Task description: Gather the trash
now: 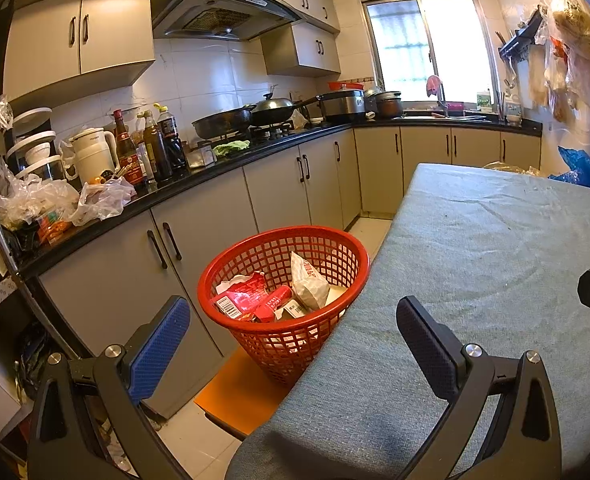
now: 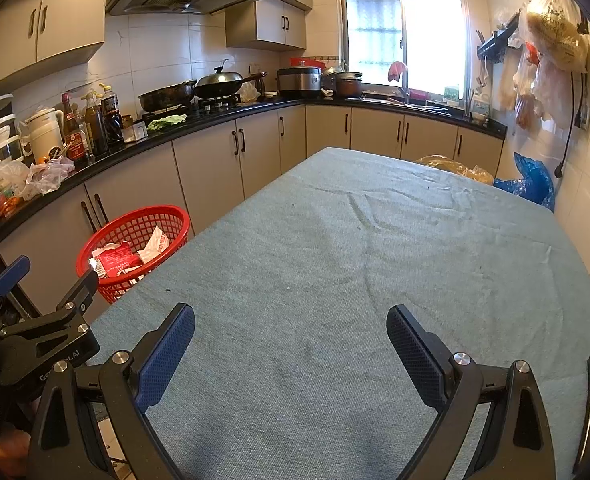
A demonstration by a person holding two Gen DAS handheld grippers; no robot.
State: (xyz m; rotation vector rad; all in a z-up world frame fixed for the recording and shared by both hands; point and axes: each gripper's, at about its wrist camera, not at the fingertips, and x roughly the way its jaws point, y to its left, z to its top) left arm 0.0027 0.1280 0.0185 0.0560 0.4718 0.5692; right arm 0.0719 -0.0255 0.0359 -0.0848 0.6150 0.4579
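Observation:
A red mesh basket (image 1: pixel 347 256) stands on the floor against the table's left edge, seen also in the right wrist view as the basket (image 2: pixel 175 216). Inside lie red wrappers (image 1: pixel 247 294), a white crumpled packet (image 1: pixel 309 284) and other packaging. My left gripper (image 1: pixel 293 330) is open with nothing between its fingers, hovering near the table's left edge just short of the basket; it also shows at the far left as the left gripper (image 2: pixel 51 272). My right gripper (image 2: pixel 291 344) is open and empty above the grey-green tablecloth (image 2: pixel 355 260).
A black counter (image 1: pixel 199 184) with beige cabinets runs along the left and back, crowded with bottles (image 1: pixel 151 148), a kettle, pans and plastic bags. An orange stool seat (image 1: pixel 243 392) sits under the basket. Blue bag (image 2: pixel 531 180) and yellow bag lie past the table's far end.

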